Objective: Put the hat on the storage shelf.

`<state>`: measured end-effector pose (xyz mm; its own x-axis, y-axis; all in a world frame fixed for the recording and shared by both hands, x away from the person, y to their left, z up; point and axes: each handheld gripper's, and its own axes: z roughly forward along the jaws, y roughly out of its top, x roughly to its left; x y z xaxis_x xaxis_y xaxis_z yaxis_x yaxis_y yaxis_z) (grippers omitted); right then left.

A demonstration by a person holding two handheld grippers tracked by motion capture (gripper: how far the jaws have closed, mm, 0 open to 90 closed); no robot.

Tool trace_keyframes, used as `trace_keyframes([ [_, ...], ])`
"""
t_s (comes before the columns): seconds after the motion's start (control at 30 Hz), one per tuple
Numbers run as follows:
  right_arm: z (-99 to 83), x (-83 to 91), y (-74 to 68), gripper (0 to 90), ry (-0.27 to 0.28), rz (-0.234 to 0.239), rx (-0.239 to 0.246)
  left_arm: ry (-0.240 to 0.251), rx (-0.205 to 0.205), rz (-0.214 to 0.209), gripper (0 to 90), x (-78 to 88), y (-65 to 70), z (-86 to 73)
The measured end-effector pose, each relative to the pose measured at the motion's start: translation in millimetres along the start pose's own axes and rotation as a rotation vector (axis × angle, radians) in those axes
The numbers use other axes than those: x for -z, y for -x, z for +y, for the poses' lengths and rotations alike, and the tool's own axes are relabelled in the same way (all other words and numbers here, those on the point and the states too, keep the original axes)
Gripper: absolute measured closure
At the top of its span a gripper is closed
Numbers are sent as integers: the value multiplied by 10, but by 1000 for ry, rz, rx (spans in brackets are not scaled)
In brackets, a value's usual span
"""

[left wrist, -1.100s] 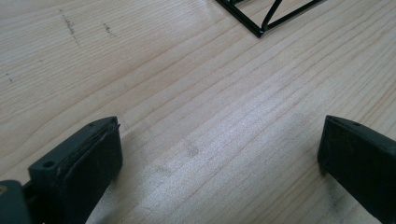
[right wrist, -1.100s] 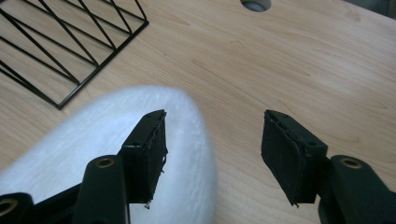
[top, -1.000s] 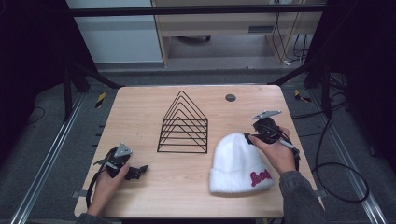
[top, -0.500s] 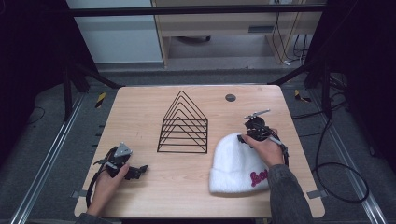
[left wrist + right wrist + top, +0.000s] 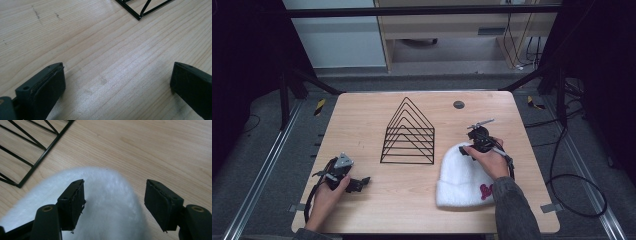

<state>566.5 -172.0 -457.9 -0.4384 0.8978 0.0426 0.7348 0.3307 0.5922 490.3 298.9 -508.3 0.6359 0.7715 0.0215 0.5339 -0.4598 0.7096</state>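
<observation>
Left claw [image 5: 357, 184]: rests on the wooden bench [image 5: 362, 120] near its front left corner, held in the person's left hand [image 5: 328, 192]. In the left gripper view the two black jaws stand wide apart over bare wood, nothing between them. Its trailing cable loops toward the bench edge and is hard to trace against the dark floor.

Wire rack [image 5: 408, 132]: black, a row of peaked frames, standing upright at mid-bench. The left gripper view cuts it off at the top edge, leaving one base corner [image 5: 140, 10]. The right gripper view shows part of its base frame [image 5: 32, 152] at upper left.

White beanie [image 5: 462, 175]: lies flat on the bench just right of the rack, near but apart from its base. Red lettering on the cuff is partly covered by the right forearm and cannot be read.

Right claw [image 5: 467, 150]: held in the right hand [image 5: 492, 161] over the beanie's crown [image 5: 107, 202]. The jaws have just been opening; they stand apart, straddling the crown, pads clear of the fabric. Whether the jaw tips touch the fabric below cannot be determined.

Small dark round disc [image 5: 458, 104]: on the bench behind the right claw; detail too small to identify.
</observation>
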Motion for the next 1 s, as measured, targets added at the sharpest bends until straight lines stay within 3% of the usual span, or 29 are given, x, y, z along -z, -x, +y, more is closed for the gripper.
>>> trace_keyframes([
  [0.1, -14, -69, -28, 328, -34, -14, 6, 0, 0, 0, 0, 0, 0, 0],
  [0.23, -34, -95, -67, 427, -57, -11, 10, 0, 0, 0, 0, 0, 0, 0],
  [0.3, -40, -103, -73, 532, -68, -7, 29, 0, 0, 0, 0, 0, 0, 0],
  [0.33, -40, -103, -73, 532, -68, -7, 29, 0, 0, 0, 0, 0, 0, 0],
  [0.43, -49, -68, -109, 719, -62, 17, 81, 0, 0, 0, 0, 0, 0, 0],
  [0.5, -61, -5, -140, 761, -50, 24, 109, 0, 0, 0, 0, 0, 0, 0],
  [0.7, -86, 226, -174, 777, 40, 49, 118, 0, -1, 0, 0, 0, 0, 0],
  [1.0, -213, 805, -303, 780, 213, 65, 155, -1, 8, 11, 0, 4, 16, -1],
])
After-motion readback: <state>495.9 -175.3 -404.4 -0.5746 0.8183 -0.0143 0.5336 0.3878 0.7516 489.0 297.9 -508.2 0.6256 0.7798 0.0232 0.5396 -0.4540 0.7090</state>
